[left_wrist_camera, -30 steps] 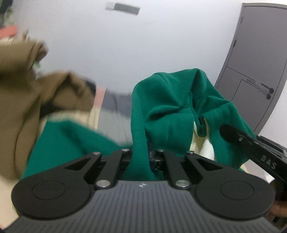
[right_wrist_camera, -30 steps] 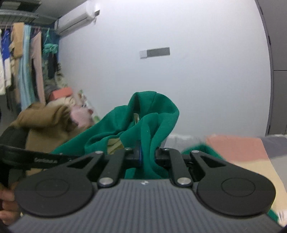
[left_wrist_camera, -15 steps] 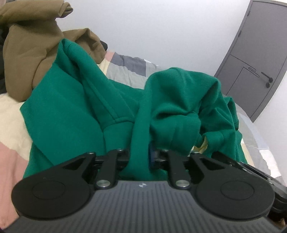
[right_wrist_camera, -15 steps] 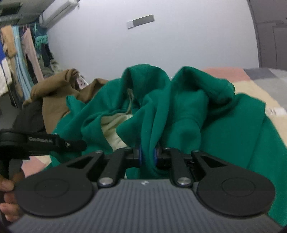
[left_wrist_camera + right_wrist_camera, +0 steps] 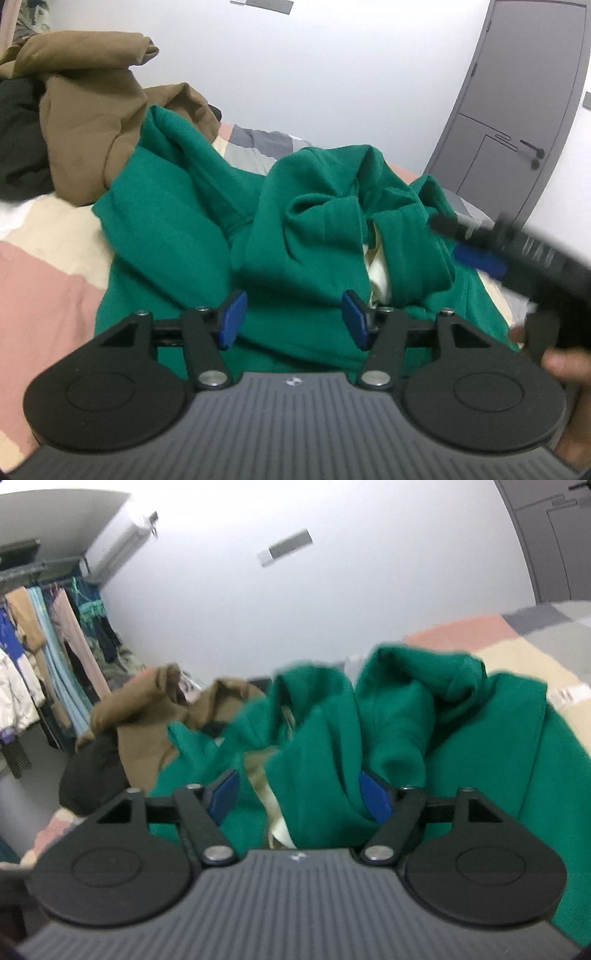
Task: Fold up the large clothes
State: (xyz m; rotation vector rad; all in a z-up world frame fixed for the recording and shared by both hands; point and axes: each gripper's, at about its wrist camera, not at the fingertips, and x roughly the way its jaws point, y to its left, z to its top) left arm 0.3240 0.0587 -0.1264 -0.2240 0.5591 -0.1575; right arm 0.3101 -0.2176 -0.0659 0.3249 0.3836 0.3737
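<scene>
A green sweatshirt (image 5: pixel 314 229) lies crumpled on the bed, its cream lining (image 5: pixel 376 269) showing in a fold. My left gripper (image 5: pixel 293 318) sits at its near edge with the jaws opening; a loose bunch of green cloth lies between the blue pads (image 5: pixel 232 317), which do not press it. My right gripper (image 5: pixel 298 798) is also opening, with the green sweatshirt (image 5: pixel 369 738) slack between its pads (image 5: pixel 375 799). In the left wrist view the right gripper (image 5: pixel 458 240) shows blurred at the right edge of the sweatshirt, held by a hand (image 5: pixel 565 363).
A brown garment (image 5: pixel 88 122) and a black one (image 5: pixel 18 136) are heaped at the sweatshirt's far left. The bed cover (image 5: pixel 40 295) is pink, cream and grey patchwork. A grey door (image 5: pixel 517 110) stands at the right. A rack of hanging clothes (image 5: pixel 44 664) lines the far left wall.
Both grippers came down with the green sweatshirt onto the bed. Both pairs of jaws, shut on the cloth before, have spread apart and the cloth now lies slack between them.
</scene>
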